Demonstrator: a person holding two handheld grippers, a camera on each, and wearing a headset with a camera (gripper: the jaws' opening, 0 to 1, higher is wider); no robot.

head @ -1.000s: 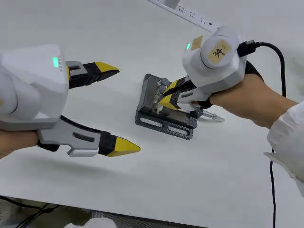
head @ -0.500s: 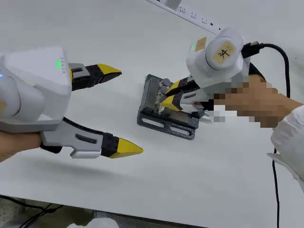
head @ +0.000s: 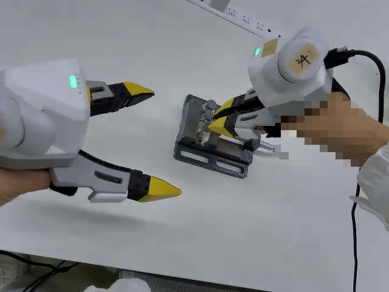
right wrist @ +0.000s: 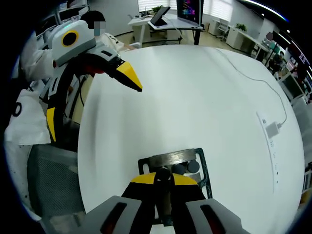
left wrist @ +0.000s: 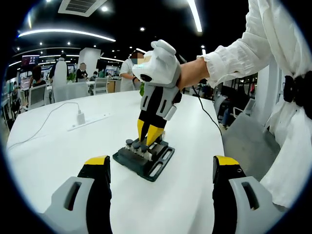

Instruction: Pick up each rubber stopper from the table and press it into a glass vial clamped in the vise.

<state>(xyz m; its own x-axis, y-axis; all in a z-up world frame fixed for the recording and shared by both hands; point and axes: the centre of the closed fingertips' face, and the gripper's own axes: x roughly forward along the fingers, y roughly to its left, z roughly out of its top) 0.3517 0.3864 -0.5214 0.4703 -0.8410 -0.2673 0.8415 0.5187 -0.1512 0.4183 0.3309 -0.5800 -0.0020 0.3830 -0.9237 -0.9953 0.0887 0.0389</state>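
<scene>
The vise (head: 209, 155) sits on the table (head: 182, 36), with a power strip (head: 243, 18) well behind it. The right gripper (head: 220, 117) stands over the vise, jaws closed on a dark stopper (right wrist: 163, 173) at the vise top. The left gripper (head: 149, 140) hangs wide open and holds nothing, apart from the vise. The left gripper view shows 3 stoppers (left wrist: 136, 144) in a row on the vise and people (left wrist: 36, 83) far behind.

Matt dark metal vise (head: 209, 159), smooth white table (head: 182, 48) — slight sheen, matt rubber stopper (right wrist: 163, 173)
</scene>
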